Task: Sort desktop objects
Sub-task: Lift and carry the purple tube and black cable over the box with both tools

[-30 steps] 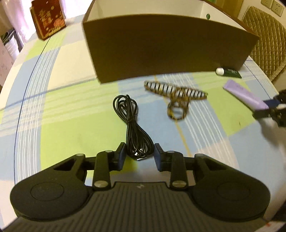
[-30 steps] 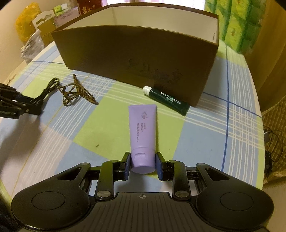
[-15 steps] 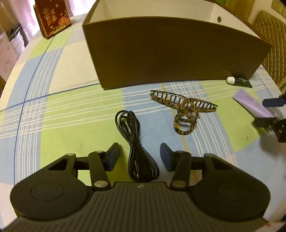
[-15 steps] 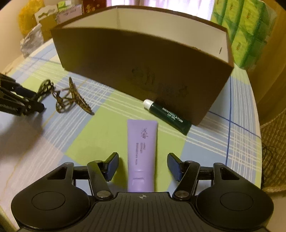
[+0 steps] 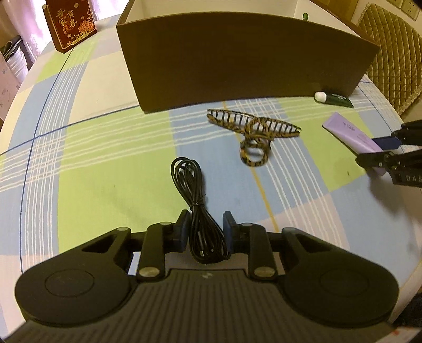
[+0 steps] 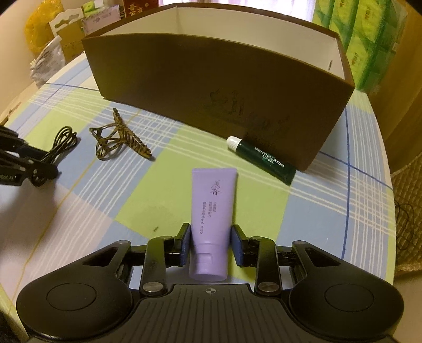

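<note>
Nearest the left tongs (image 5: 205, 229): bundled black cable (image 5: 196, 211), flanked by spread pads, not visibly pinched. Nearest the right tongs (image 6: 210, 241): lilac tube (image 6: 212, 211), flat on the checked surface (image 6: 329, 216), pads just beside its sides. Farther: tortoiseshell hair claw (image 5: 253, 132), green lip gel (image 6: 261, 158), then brown box (image 6: 211, 87).

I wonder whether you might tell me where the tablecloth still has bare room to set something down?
The widest bare stretch lies left of the black cable, running toward the red box. Another lies right of the lip gel tube. The strip before the brown box is crowded: hair claw, purple tube.
</note>
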{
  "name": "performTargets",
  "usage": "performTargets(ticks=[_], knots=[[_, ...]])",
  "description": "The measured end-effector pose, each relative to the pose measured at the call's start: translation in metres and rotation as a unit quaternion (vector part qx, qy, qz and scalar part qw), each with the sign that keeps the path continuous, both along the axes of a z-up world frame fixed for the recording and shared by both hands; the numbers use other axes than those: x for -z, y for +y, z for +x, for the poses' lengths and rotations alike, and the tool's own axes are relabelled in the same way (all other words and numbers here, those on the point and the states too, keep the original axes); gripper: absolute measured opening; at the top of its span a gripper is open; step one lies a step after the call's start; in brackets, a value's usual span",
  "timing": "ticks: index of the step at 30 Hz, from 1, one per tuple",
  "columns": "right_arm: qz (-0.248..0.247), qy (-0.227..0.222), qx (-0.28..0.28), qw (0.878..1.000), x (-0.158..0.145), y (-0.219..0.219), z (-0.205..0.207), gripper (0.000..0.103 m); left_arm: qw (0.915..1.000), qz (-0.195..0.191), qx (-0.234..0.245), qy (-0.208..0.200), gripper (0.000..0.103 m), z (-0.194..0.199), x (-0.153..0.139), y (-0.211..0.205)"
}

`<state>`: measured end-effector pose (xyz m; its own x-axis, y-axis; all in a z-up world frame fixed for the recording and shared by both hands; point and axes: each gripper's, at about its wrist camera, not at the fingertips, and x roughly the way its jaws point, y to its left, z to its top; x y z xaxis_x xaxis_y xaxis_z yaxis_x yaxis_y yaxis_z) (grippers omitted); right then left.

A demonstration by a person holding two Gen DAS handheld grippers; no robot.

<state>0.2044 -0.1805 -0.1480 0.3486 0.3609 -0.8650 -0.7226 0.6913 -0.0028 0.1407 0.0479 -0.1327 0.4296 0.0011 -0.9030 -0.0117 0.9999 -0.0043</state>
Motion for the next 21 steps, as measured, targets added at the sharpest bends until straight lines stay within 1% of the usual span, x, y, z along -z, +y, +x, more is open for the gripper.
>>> performTargets(ticks=[9, 12, 15, 21], knots=[[0.001, 0.002, 0.008, 1.0, -0.001, 0.001, -0.014, 0.029, 1.0, 0.0, 0.001, 0.006, 0.022, -0.01, -0.003, -0.005], [0.003, 0.011, 0.006, 1.0, -0.002, 0.001, -0.021, 0.028, 1.0, -0.007, 0.002, 0.005, 0.018, -0.013, -0.005, -0.005], [0.012, 0.03, 0.007, 0.999, -0.004, -0.001, -0.026, 0.028, 0.9999, -0.016, 0.005, 0.005, 0.013, -0.015, -0.008, -0.005], [0.038, 0.07, 0.013, 0.997, -0.006, -0.002, -0.035, 0.028, 0.9996, -0.021, 0.015, 0.009, 0.013, -0.019, -0.01, -0.009]])
